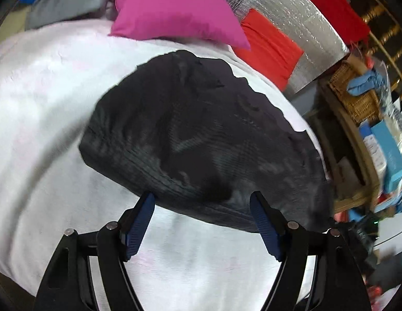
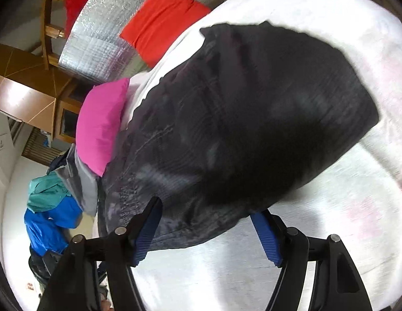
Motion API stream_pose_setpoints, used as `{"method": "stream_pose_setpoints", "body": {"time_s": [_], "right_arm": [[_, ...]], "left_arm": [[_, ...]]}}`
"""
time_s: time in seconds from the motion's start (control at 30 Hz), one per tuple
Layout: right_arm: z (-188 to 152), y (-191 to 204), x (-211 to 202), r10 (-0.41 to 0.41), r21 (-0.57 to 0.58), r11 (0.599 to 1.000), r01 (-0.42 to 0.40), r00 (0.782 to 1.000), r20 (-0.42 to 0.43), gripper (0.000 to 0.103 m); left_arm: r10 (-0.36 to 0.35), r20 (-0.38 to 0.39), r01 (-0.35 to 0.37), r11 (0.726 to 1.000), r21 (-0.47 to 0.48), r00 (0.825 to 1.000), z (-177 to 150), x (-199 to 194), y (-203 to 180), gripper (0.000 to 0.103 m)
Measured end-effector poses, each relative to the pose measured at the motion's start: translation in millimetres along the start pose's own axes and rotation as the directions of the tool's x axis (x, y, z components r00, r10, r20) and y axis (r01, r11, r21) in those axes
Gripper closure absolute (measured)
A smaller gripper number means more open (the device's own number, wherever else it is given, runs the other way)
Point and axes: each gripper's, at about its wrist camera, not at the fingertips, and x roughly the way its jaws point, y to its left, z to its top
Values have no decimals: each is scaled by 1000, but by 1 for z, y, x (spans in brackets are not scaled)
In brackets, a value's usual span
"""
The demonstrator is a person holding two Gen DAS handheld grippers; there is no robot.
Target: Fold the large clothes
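Black garment [image 1: 195, 140] lies folded mid-frame on the white bed cover [image 1: 45, 119]. Left gripper [image 1: 202, 223] at bottom centre, jaws apart, nothing clamped, tips at the garment's near edge. Right gripper [image 2: 208, 230] likewise spread, gripping nothing. Pink pillow [image 1: 175, 7] upper centre.

Matt black ribbed cloth garment [image 1: 201, 140] lies on fluffy white blanket [image 1: 45, 103].
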Motion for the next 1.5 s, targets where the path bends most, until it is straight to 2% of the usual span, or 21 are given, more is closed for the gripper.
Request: {"method": "stream_pose_setpoints", "body": {"time_s": [0.17, 0.23, 0.3, 0.37, 0.43, 0.5, 0.53, 0.63, 0.7, 0.77, 0.87, 0.9, 0.93, 0.97, 1.0, 1.1, 1.2, 1.27, 1.37, 1.43, 1.5], "right_arm": [[-5, 12, 29, 13, 10, 1000, -12, 998, -57, 30], [-6, 18, 37, 13, 11, 1000, -12, 999, -46, 30], [-8, 22, 36, 9, 1, 1000, -9, 1000, -11, 31], [-8, 28, 33, -23, -35, 999, 24, 999, 28, 43], [-8, 36, 29, -62, -85, 994, 68, 996, 69, 62], [-8, 41, 19, -49, -107, 992, 63, 991, 123, 69], [-9, 45, 14, -39, -127, 990, 59, 988, 151, 71], [-12, 59, 13, -87, -202, 971, 131, 974, 210, 72], [-10, 56, 30, -164, -201, 960, 196, 973, 165, 71], [-7, 45, 37, -159, -143, 975, 173, 982, 104, 71], [-7, 43, 23, -109, -132, 984, 121, 990, 95, 70], [-10, 44, 18, -109, -138, 983, 122, 990, 94, 66], [-12, 45, 15, -111, -145, 982, 124, 989, 93, 56], [-16, 49, 9, -116, -164, 978, 131, 988, 98, 51], [-22, 52, 3, -123, -184, 973, 142, 986, 113, 43], [-40, 61, -16, -155, -247, 950, 191, 975, 160, 39], [-61, 76, -38, -178, -319, 917, 240, 961, 212, 37], [-70, 84, -52, -192, -354, 895, 271, 951, 242, 36], [-85, 99, -76, -223, -409, 846, 341, 924, 310, 34], [-96, 110, -95, -239, -440, 809, 390, 902, 360, 34], [-104, 117, -113, -241, -451, 791, 414, 887, 394, 34]], "left_arm": [[-33, -65, 30, 999, -43, 997, -4, 20, -7, 23], [-47, -98, 41, 998, -56, 994, -5, 30, -9, 23], [-71, -115, 59, 992, -109, 991, -5, 40, -4, 23], [-90, -91, 75, 985, -156, 992, -3, 42, 2, 23], [-90, -61, 78, 981, -179, 994, -2, 42, 5, 25], [-79, -42, 71, 983, -171, 996, -1, 41, 4, 45], [-63, -28, 59, 987, -148, 998, -1, 40, 0, 47], [-20, -13, 19, 997, -71, 1000, -5, 42, -14, 50], [18, -44, -20, 999, -50, 999, -10, 50, -15, 50], [21, -62, -25, 998, -60, 998, -12, 52, -12, 50], [50, -47, -51, 999, -15, 998, -12, 42, -17, 50], [77, -39, -77, 997, 11, 996, -14, 38, -22, 49], [109, -31, -108, 993, 40, 994, -18, 32, -26, 49], [140, -17, -139, 988, 72, 990, -22, 26, -32, 48], [172, 3, -172, 979, 106, 985, -27, 18, -34, 45], [246, 110, -264, 943, 202, 963, -39, -8, -45, 32], [274, 257, -346, 889, 300, 927, -59, -46, -67, 25], [293, 323, -399, 853, 336, 900, -67, -66, -78, 21], [312, 405, -464, 808, 363, 859, -77, -100, -89, 20], [310, 442, -485, 794, 366, 842, -76, -119, -94, 20], [305, 469, -495, 791, 360, 829, -79, -138, -100, 19]]}}
